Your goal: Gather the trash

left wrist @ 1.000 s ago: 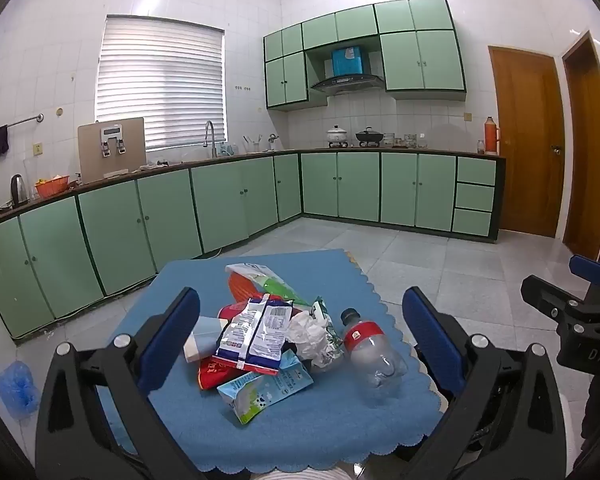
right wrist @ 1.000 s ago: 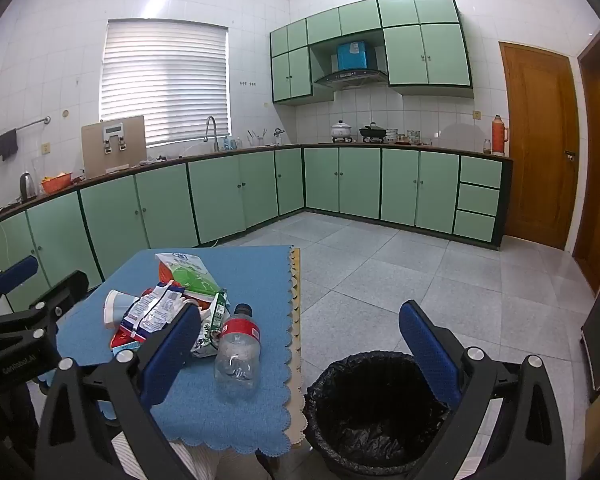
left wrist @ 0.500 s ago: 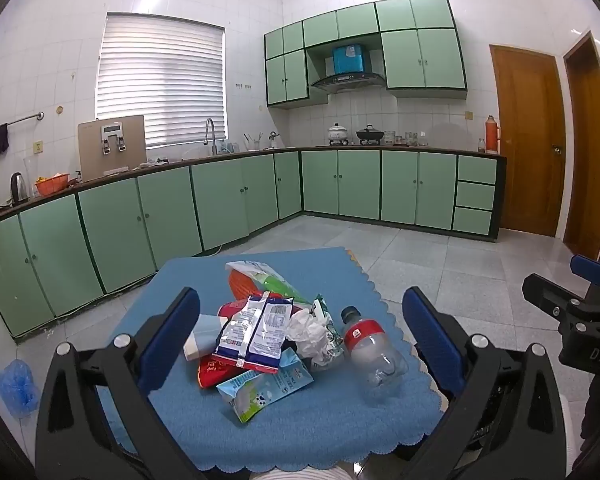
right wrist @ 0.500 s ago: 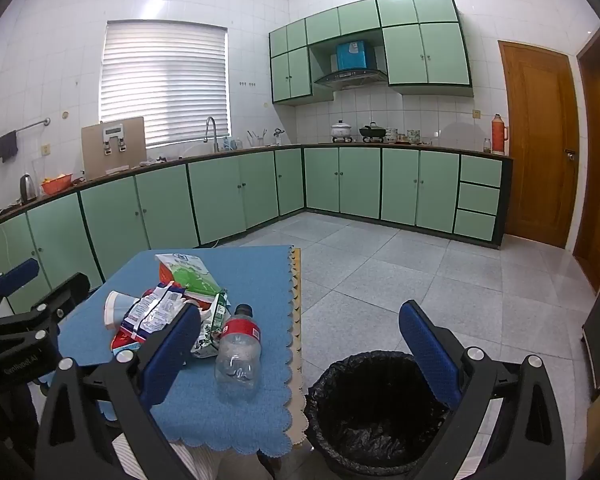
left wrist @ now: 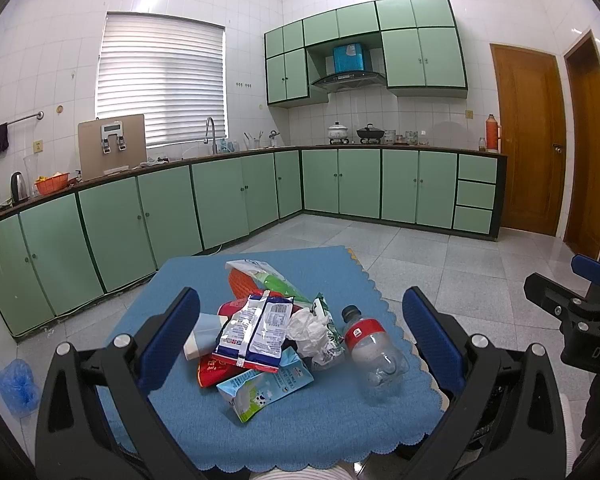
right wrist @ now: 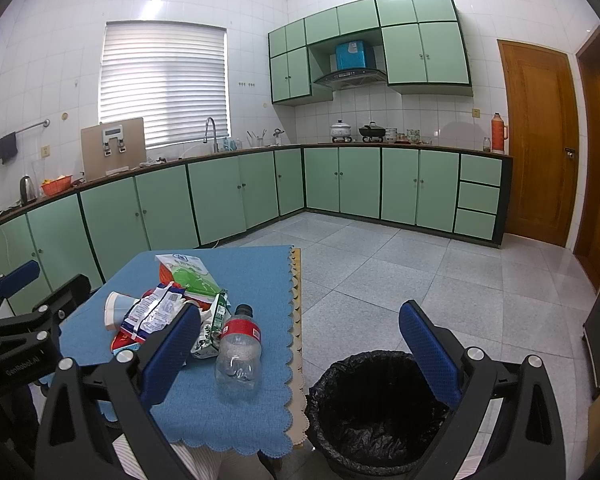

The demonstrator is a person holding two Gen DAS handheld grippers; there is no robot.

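Left gripper (left wrist: 300, 336) released, empty; trash pile (left wrist: 268, 332) lies between its fingers. Right gripper (right wrist: 300, 348) released; bottle (right wrist: 238, 354) inside left finger, bin (right wrist: 374, 408) below.

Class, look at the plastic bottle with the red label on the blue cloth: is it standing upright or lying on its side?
Lying on its side. The bottle rests lengthwise on the blue cloth, its cap pointing away from the camera.

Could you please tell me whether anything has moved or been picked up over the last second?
Nothing has visibly changed. The left gripper and right gripper stay open and empty, the plastic bottle and the wrappers lie as before on the blue cloth, and the bin has not moved.
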